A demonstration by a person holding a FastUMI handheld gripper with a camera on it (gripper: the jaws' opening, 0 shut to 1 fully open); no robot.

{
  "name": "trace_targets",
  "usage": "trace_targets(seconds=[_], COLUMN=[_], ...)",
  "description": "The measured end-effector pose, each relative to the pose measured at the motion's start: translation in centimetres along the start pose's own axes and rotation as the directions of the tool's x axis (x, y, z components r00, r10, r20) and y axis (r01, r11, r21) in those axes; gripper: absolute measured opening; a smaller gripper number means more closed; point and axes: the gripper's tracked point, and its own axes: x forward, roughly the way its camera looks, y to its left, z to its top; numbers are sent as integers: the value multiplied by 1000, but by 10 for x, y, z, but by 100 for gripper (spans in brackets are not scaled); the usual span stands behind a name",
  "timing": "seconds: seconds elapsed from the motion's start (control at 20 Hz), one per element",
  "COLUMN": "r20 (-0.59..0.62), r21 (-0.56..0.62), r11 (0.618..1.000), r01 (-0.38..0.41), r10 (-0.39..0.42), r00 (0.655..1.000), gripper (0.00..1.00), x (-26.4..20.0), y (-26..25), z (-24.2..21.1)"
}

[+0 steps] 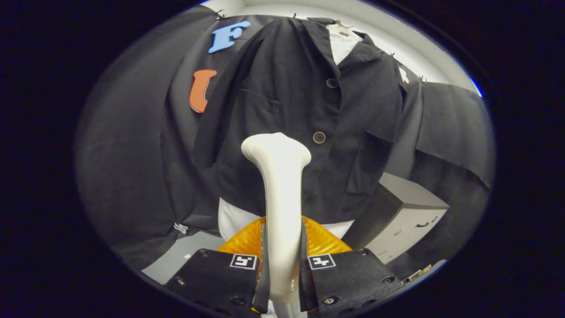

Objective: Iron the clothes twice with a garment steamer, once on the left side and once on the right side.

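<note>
While the gripper [282, 269] clamped the white steamer [279, 185] before the black shirt [291, 110], pass 1 seemingly needed head-to-fabric contact next.

No readable text, brand or number

The two black finger blocks [282, 265] each carry a square black-and-white coded marker [243, 261], a pattern and no lettering; the print on the grey box [408, 221] is too small to read.
</note>
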Motion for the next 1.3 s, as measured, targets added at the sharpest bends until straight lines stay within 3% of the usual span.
trace_targets(seconds=[0.7,1.1,1.3], r20=[-123,-104,-101], r21=[4,49,36], r11=[998,999,999], r01=[-55,-19,35], r10=[55,24,-31], r00=[991,994,994], gripper=[29,29,29], x=[-16,-72,-97], y=[-7,-80,-136], z=[-57,-62,-67])
